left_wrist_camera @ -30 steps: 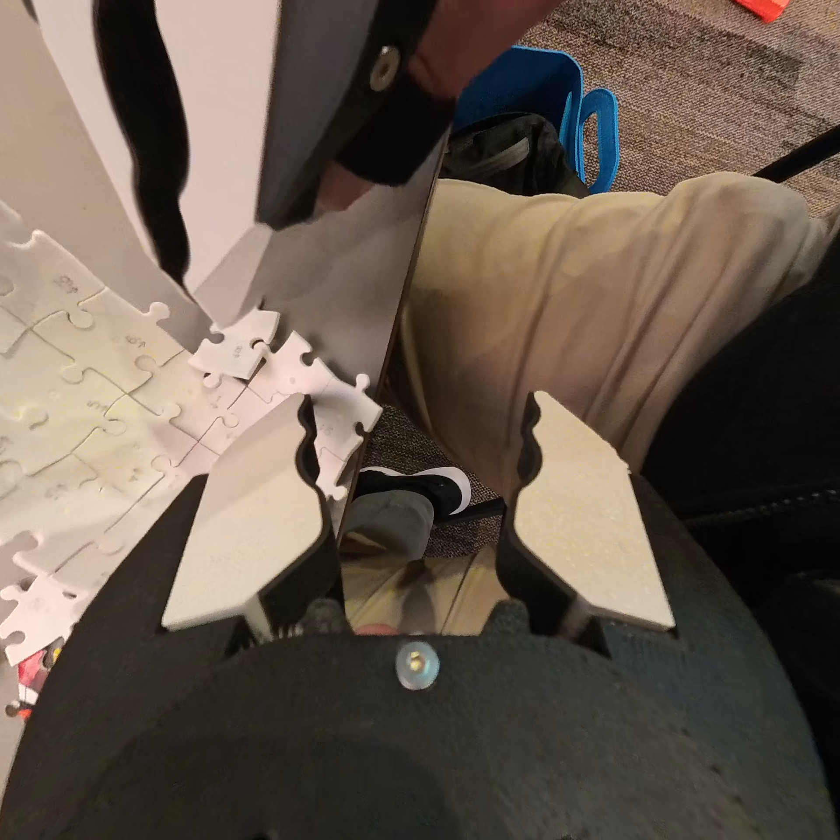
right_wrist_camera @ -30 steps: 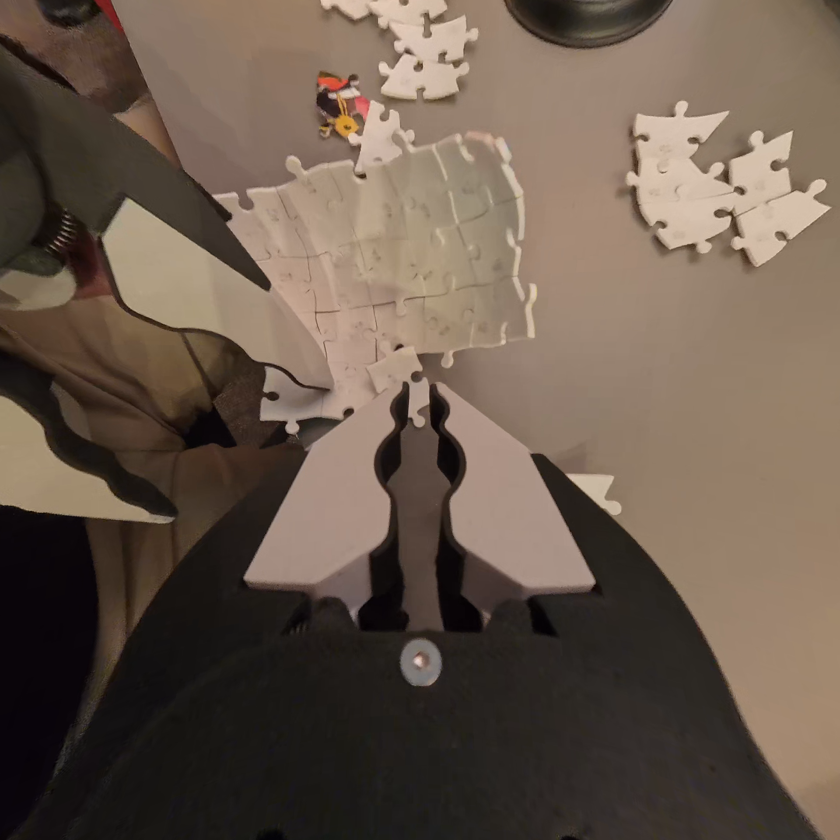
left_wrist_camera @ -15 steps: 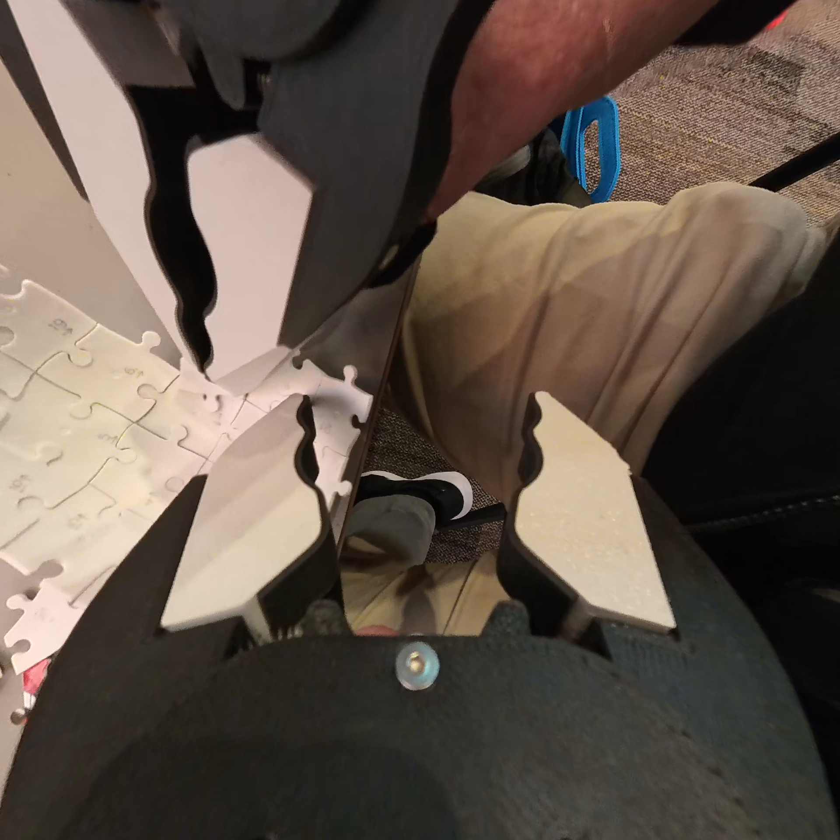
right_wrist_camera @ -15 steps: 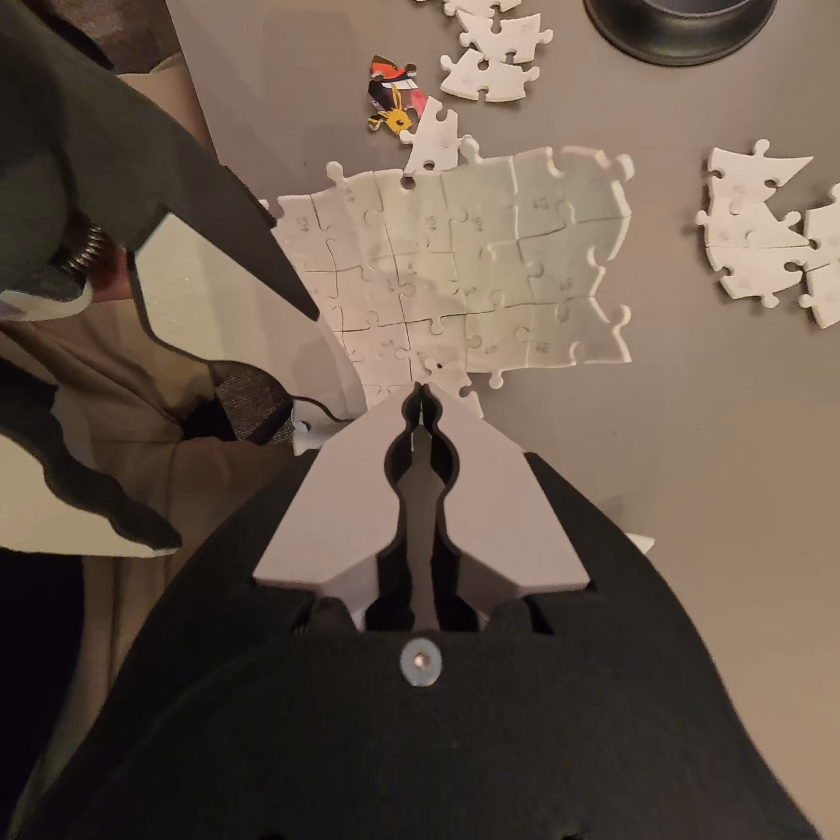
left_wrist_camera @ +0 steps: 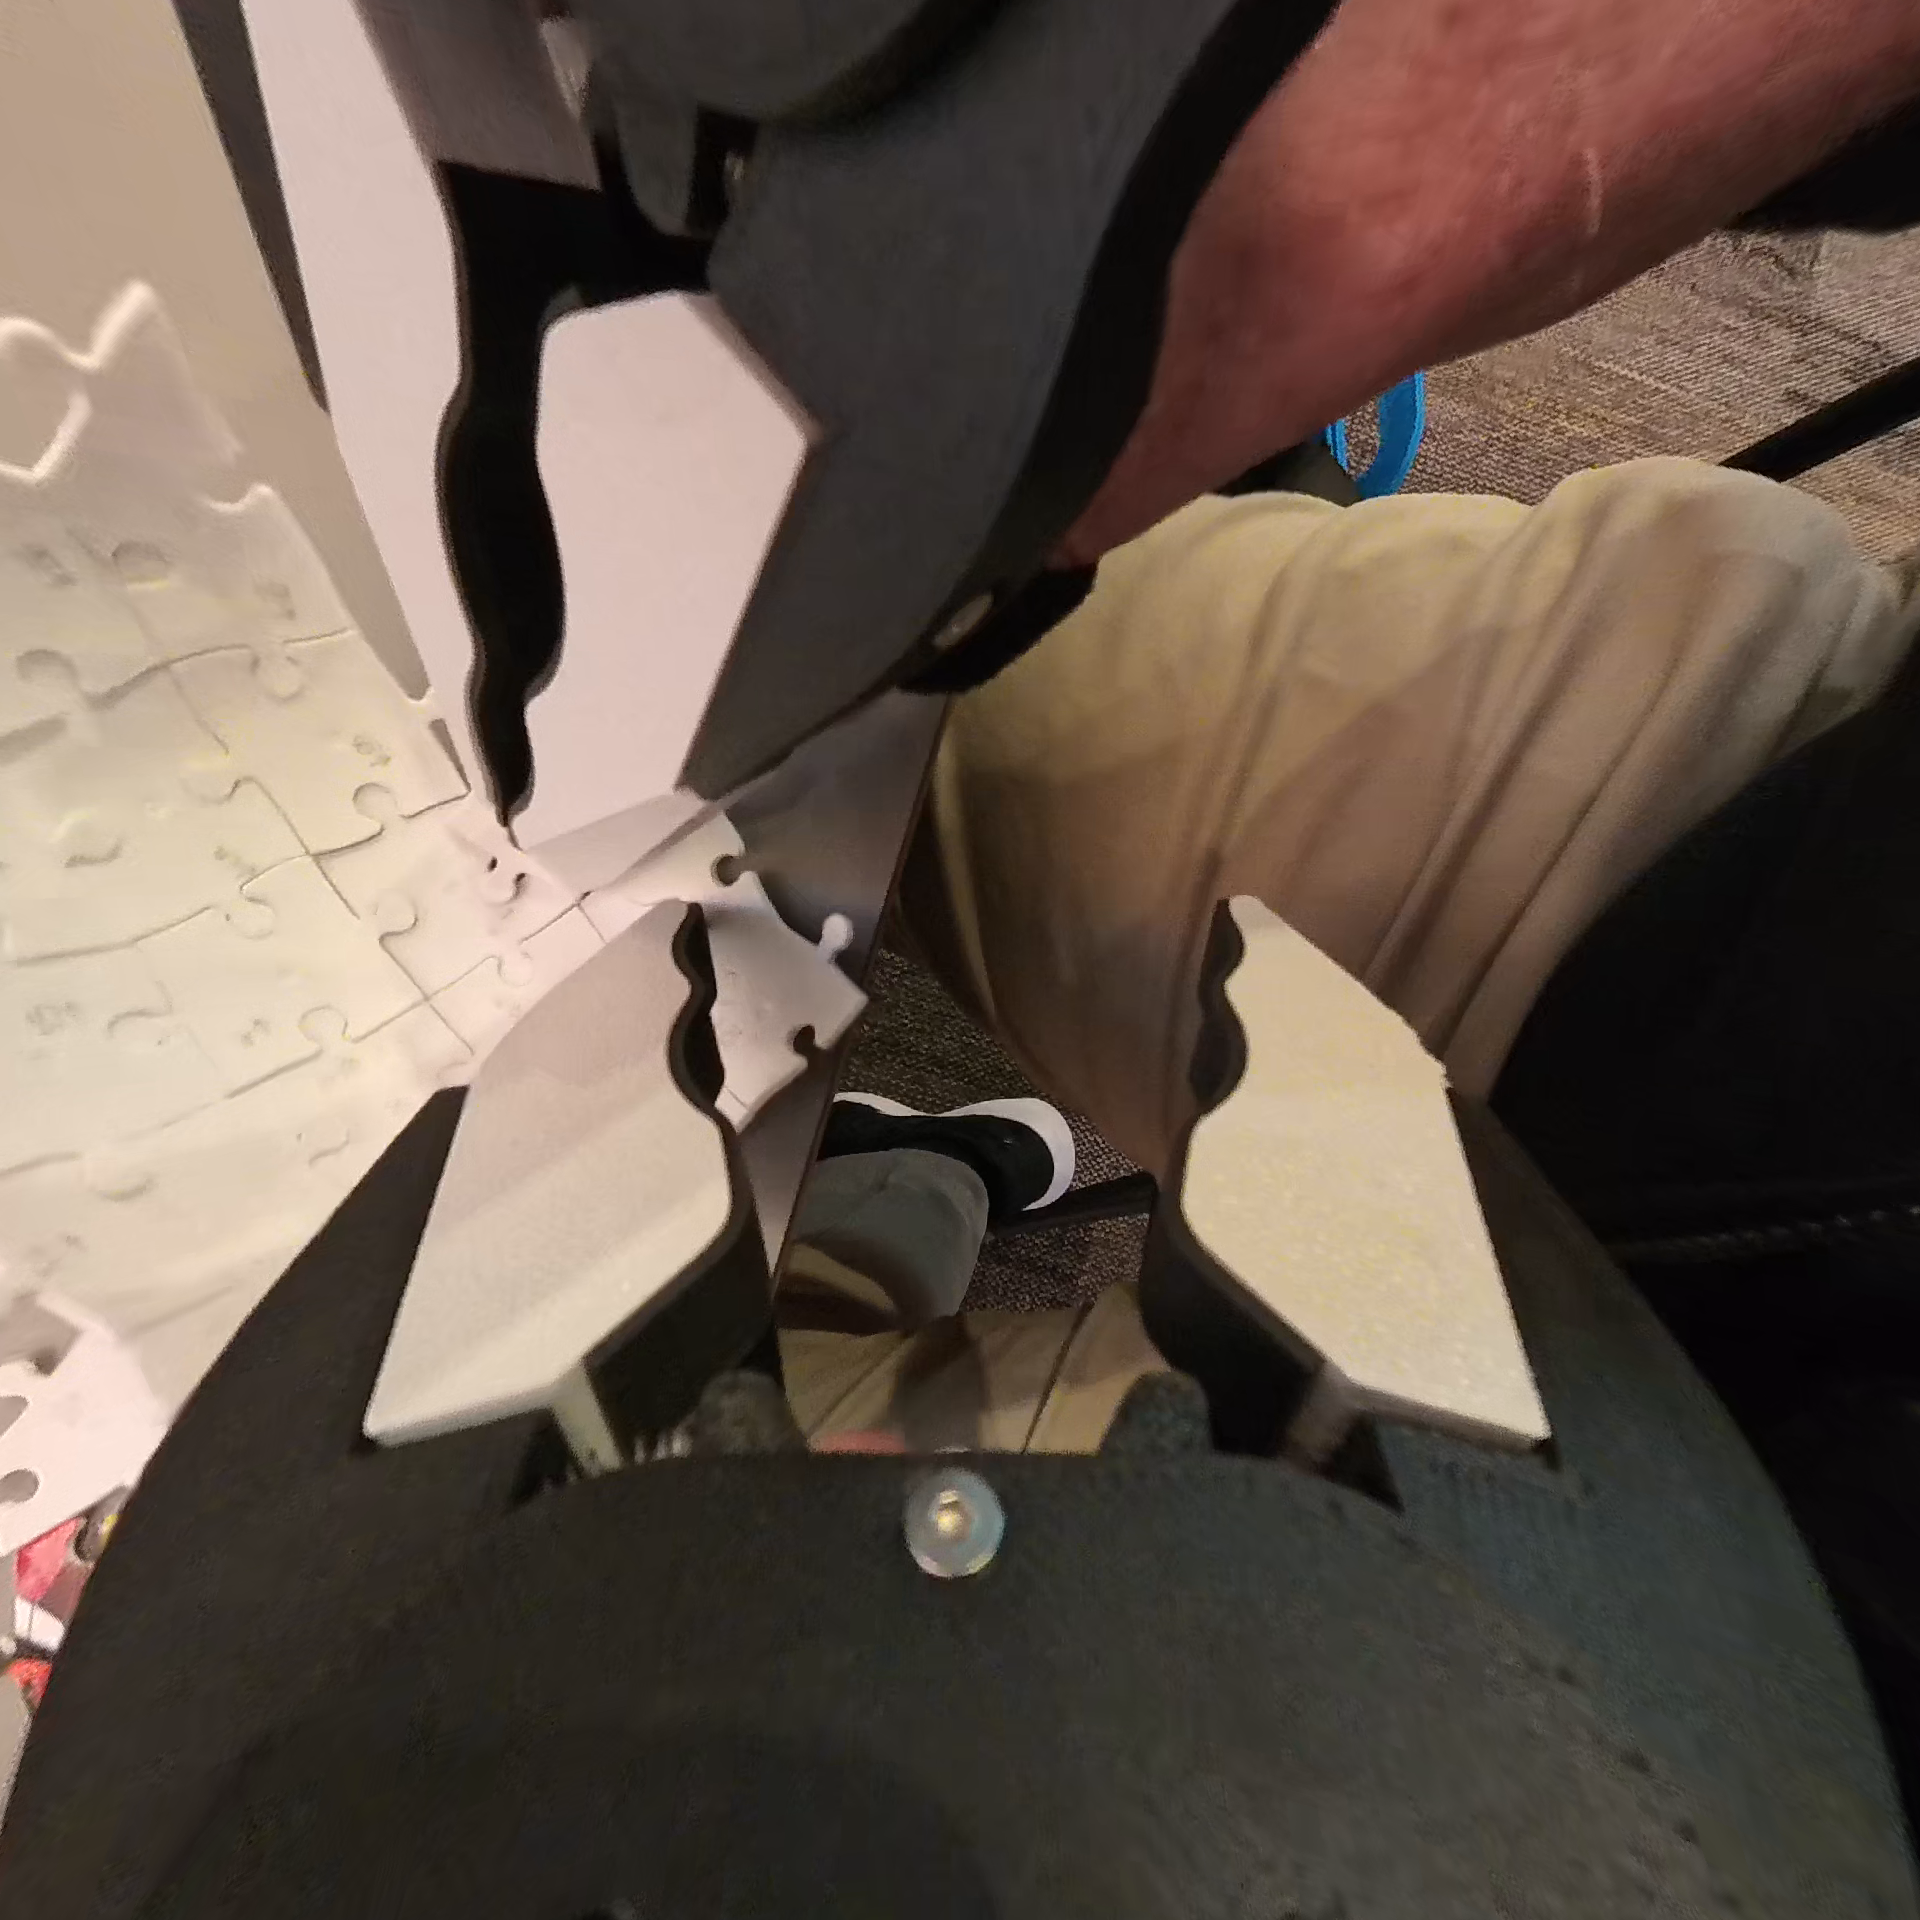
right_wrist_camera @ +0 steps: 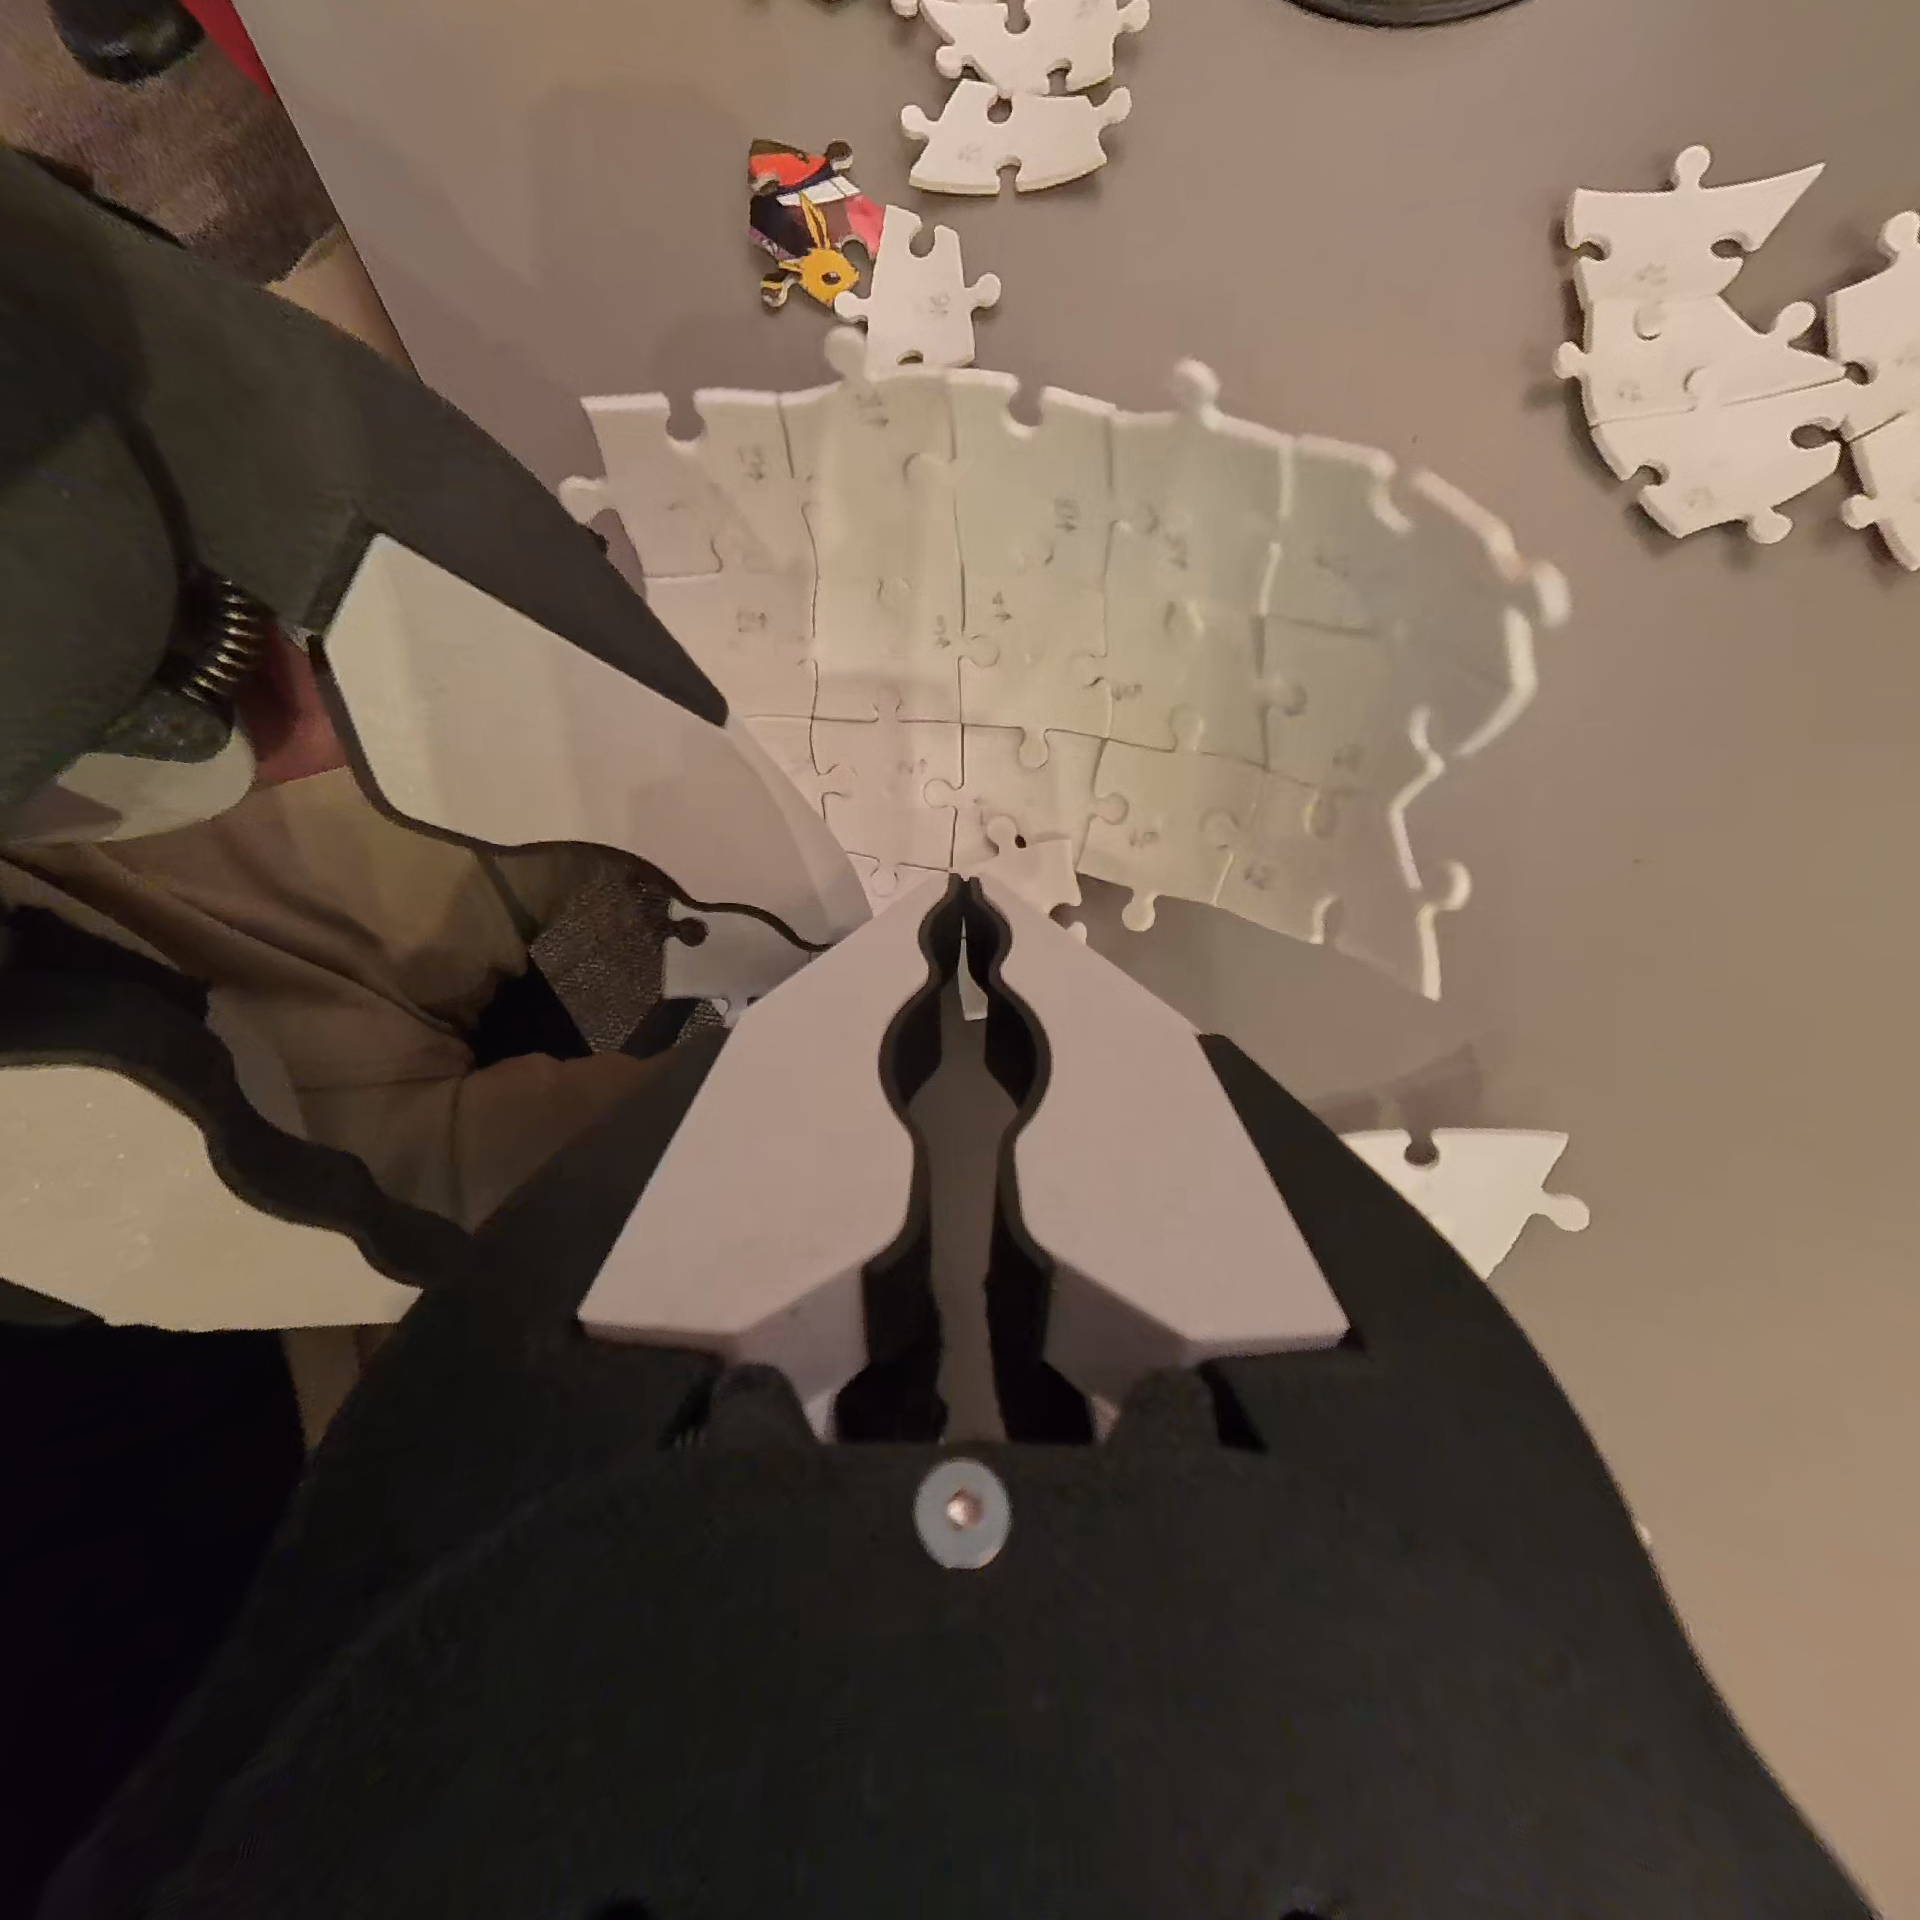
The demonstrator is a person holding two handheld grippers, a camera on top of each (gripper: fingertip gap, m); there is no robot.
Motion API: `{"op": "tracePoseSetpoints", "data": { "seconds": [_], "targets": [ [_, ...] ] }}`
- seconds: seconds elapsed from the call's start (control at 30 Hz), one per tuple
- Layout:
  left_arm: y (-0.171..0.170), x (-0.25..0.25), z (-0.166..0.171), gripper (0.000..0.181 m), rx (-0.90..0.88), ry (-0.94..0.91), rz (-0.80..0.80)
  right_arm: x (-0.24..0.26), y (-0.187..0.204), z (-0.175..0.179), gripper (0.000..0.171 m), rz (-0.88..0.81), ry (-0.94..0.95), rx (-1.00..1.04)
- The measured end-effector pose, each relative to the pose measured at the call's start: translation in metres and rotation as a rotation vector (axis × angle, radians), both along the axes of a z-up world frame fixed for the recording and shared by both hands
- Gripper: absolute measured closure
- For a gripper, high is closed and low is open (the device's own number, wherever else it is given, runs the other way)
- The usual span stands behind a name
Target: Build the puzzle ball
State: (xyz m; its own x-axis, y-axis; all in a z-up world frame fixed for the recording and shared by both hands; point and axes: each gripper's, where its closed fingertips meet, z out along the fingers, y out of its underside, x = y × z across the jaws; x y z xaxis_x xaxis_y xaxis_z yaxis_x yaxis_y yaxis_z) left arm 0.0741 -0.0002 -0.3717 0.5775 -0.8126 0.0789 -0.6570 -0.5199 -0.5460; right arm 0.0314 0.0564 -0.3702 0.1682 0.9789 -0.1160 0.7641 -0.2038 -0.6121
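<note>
we see the right gripper (right_wrist_camera: 964, 883) pinching a small white curved puzzle piece (right_wrist_camera: 1044, 868) at the near edge of the domed, matte white assembled puzzle sheet (right_wrist_camera: 1091, 665) on the smooth grey table (right_wrist_camera: 1662, 831). the left gripper (left_wrist_camera: 961, 940) has its wavy-edged pale fingers (left_wrist_camera: 582, 1174) wide apart, straddling the table edge beside that sheet.

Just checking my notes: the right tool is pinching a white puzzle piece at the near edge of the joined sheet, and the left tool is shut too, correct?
Not quite. The right tool is pinching a white puzzle piece at the near edge of the joined sheet, but the left tool is wide open and holds nothing, as the left wrist view shows.
</note>
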Motion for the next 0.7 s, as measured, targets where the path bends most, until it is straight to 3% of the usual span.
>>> {"op": "tracePoseSetpoints", "data": {
  "seconds": [0.7],
  "targets": [
    [0.006, 0.015, -0.001, 0.090, 0.034, -0.031, 0.027, 0.013, -0.002, 0.000, 0.171, -0.092, 0.005, -0.064]
  ]
}}
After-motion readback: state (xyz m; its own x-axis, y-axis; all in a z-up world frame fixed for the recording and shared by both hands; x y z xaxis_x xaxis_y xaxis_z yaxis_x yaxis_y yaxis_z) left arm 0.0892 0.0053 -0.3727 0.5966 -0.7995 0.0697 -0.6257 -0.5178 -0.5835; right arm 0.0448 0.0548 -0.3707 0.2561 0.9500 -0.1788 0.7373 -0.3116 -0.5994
